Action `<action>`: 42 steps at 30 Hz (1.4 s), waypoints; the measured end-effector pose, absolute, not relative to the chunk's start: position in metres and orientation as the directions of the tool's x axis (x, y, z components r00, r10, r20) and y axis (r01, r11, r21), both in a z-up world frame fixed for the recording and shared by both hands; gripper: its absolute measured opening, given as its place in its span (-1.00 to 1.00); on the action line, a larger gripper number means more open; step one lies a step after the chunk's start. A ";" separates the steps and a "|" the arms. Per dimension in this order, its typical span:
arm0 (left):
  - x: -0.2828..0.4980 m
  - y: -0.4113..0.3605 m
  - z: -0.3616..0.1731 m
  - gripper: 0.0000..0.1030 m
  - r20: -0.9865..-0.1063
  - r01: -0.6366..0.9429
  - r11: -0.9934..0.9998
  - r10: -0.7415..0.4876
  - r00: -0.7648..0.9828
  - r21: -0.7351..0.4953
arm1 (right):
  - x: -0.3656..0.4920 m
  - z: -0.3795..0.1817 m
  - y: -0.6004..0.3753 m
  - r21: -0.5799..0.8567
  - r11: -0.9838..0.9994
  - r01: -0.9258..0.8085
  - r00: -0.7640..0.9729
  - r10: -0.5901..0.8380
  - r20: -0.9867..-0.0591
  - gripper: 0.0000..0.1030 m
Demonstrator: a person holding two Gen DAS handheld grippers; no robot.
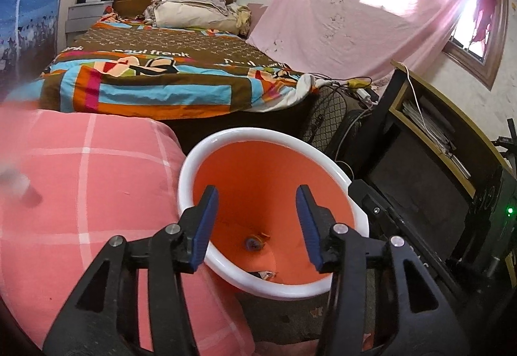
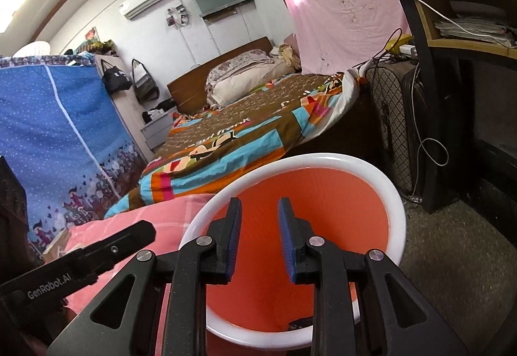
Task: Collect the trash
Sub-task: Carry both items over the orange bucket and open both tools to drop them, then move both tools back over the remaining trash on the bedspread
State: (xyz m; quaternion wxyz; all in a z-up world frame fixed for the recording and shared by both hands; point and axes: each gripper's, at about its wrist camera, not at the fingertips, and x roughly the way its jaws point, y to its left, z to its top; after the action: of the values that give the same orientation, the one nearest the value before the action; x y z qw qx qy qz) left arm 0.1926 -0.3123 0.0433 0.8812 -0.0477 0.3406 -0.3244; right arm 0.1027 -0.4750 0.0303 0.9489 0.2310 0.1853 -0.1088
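Here, an orange bin (image 1: 258, 181) with a white rim (image 1: 190, 168), standing on the floor just beside a pink checked cushion (image 1: 80, 178). Down at the bottom of the bin, a few small bits of trash (image 1: 253, 242), too small to name. Left gripper (image 1: 255, 197) over the bin's mouth, blue pads (image 1: 204, 223) wide apart, nothing between them. Right gripper (image 2: 259, 214) over the same bin (image 2: 323, 194) too, pads (image 2: 234, 233) closer together but with a gap showing, nothing held. Black body of the other gripper in the right wrist view, low on the left over the cushion (image 2: 155, 214). Behind the bin, a bed with a bright striped cover (image 1: 155, 78). Pink curtain (image 1: 355, 26) at the window. Dark desk (image 1: 452, 142) on the right with a white cable (image 1: 416, 97) hanging over it.
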 end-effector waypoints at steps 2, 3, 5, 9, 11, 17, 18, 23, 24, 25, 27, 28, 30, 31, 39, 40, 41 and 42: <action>0.192 -0.308 0.045 0.06 -0.562 0.532 0.793 -0.596 0.573 -0.297 | 0.103 0.030 -0.475 0.397 0.870 0.291 0.908 -0.121 -0.400 -0.44; 0.192 -0.306 0.046 0.07 -0.557 0.530 0.795 -0.593 0.581 -0.295 | 0.103 0.031 -0.475 0.396 0.871 0.291 0.909 -0.122 -0.399 -0.44; 0.191 -0.300 0.049 0.11 -0.545 0.522 0.804 -0.584 0.601 -0.286 | 0.103 0.033 -0.472 0.387 0.876 0.289 0.912 -0.127 -0.391 -0.42; 0.188 -0.283 0.057 0.24 -0.513 0.505 0.821 -0.564 0.647 -0.266 | 0.102 0.042 -0.463 0.364 0.892 0.267 0.928 -0.136 -0.348 -0.32; 0.185 -0.272 0.063 0.34 -0.488 0.487 0.838 -0.542 0.685 -0.247 | 0.101 0.047 -0.455 0.348 0.903 0.252 0.939 -0.141 -0.315 -0.20; 0.177 -0.231 0.077 0.68 -0.401 0.405 0.889 -0.458 0.793 -0.214 | 0.101 0.067 -0.423 0.290 0.936 0.199 0.966 -0.138 -0.217 -0.10; 0.176 -0.223 0.079 0.73 -0.385 0.388 0.897 -0.441 0.811 -0.211 | 0.101 0.069 -0.419 0.284 0.940 0.191 0.970 -0.135 -0.203 -0.09; 0.164 -0.182 0.087 1.00 -0.298 0.273 0.945 -0.317 0.900 -0.181 | 0.099 0.078 -0.389 0.258 0.956 0.140 0.988 -0.116 -0.103 0.59; 0.162 -0.175 0.089 1.00 -0.278 0.251 0.952 -0.293 0.915 -0.176 | 0.099 0.079 -0.385 0.258 0.958 0.128 0.990 -0.109 -0.085 0.59; 0.159 -0.167 0.090 1.00 -0.260 0.231 0.958 -0.270 0.927 -0.172 | 0.098 0.081 -0.382 0.256 0.960 0.115 0.993 -0.100 -0.070 0.59; 0.155 -0.152 0.092 1.00 -0.232 0.201 0.965 -0.236 0.944 -0.167 | 0.100 0.084 -0.369 0.241 0.967 0.083 0.996 -0.076 -0.038 0.68; 0.153 -0.145 0.092 1.00 -0.221 0.187 0.968 -0.221 0.950 -0.167 | 0.100 0.085 -0.362 0.234 0.970 0.071 0.997 -0.068 -0.021 0.79; 0.147 -0.129 0.092 1.00 -0.194 0.152 0.974 -0.184 0.964 -0.168 | 0.101 0.086 -0.352 0.228 0.973 0.047 0.999 -0.050 0.008 1.00; 0.145 -0.123 0.093 1.00 -0.185 0.138 0.976 -0.170 0.968 -0.170 | 0.101 0.086 -0.346 0.224 0.974 0.034 0.999 -0.040 0.024 1.00; 0.129 -0.068 0.085 1.00 -0.128 0.022 0.987 -0.042 0.991 -0.160 | 0.101 0.089 -0.299 0.149 0.984 -0.094 0.990 0.075 0.123 1.00; 0.128 -0.061 0.083 1.00 -0.126 0.008 0.988 -0.028 0.992 -0.152 | 0.102 0.089 -0.293 0.137 0.985 -0.108 0.987 0.090 0.129 1.00; 0.127 -0.056 0.083 1.00 -0.126 0.000 0.989 -0.018 0.992 -0.145 | 0.102 0.089 -0.290 0.131 0.985 -0.115 0.986 0.098 0.131 1.00; 0.125 -0.052 0.082 1.00 -0.124 -0.006 0.990 -0.011 0.992 -0.139 | 0.104 0.088 -0.284 0.120 0.985 -0.127 0.985 0.110 0.133 1.00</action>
State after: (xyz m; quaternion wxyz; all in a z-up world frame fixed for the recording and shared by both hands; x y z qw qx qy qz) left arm 0.1250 -0.0519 0.0819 0.9956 -0.0696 0.0623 -0.0011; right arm 0.1040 -0.2845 0.0883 0.9942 0.0642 -0.0629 0.0596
